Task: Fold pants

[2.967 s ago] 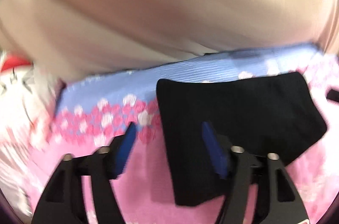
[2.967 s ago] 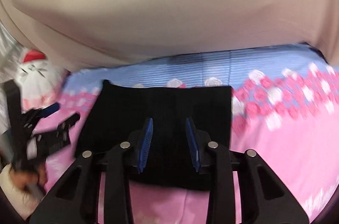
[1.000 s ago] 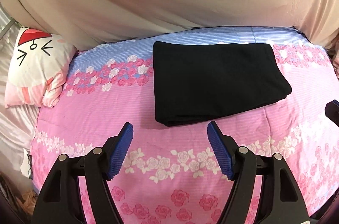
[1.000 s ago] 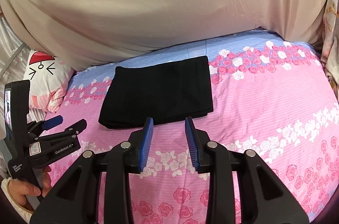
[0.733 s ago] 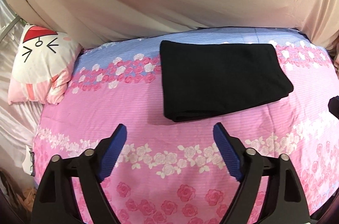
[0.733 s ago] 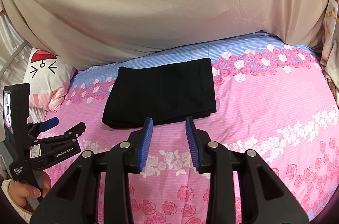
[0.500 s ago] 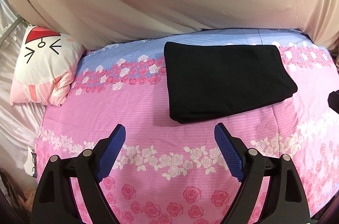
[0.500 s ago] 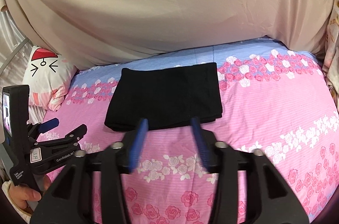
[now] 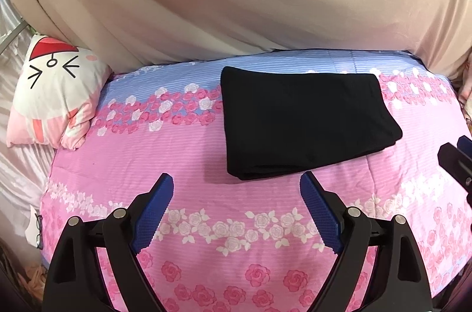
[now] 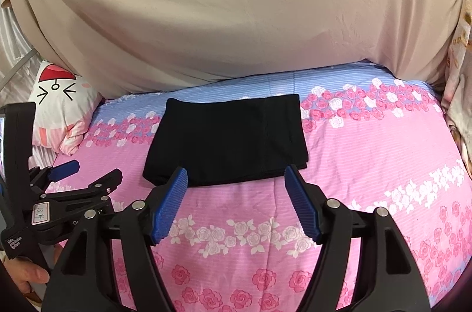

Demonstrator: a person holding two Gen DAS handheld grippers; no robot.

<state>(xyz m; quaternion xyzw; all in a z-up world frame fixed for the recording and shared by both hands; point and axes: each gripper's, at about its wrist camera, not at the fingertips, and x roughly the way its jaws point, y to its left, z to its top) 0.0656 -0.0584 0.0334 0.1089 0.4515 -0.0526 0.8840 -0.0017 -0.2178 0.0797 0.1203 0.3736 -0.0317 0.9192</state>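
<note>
left claw [image 9: 236, 188] spread wide and empty, right claw [image 10: 236, 182] likewise spread, both held side by side

Home bedroom: bed w/ floral sheet [image 9: 183, 152], cartoon pillow [image 9: 56, 90], beige drape [image 10: 236, 17] behind.

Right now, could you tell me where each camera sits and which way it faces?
Left wrist: rides the left hand-held gripper, open, facing the folded black pants on the floral bedsheet.
Right wrist: rides the right hand-held gripper, open, facing the same pants; the left one and the person's hand show at lower left.
Shared: pants, bedsheet, cat pillow.
</note>
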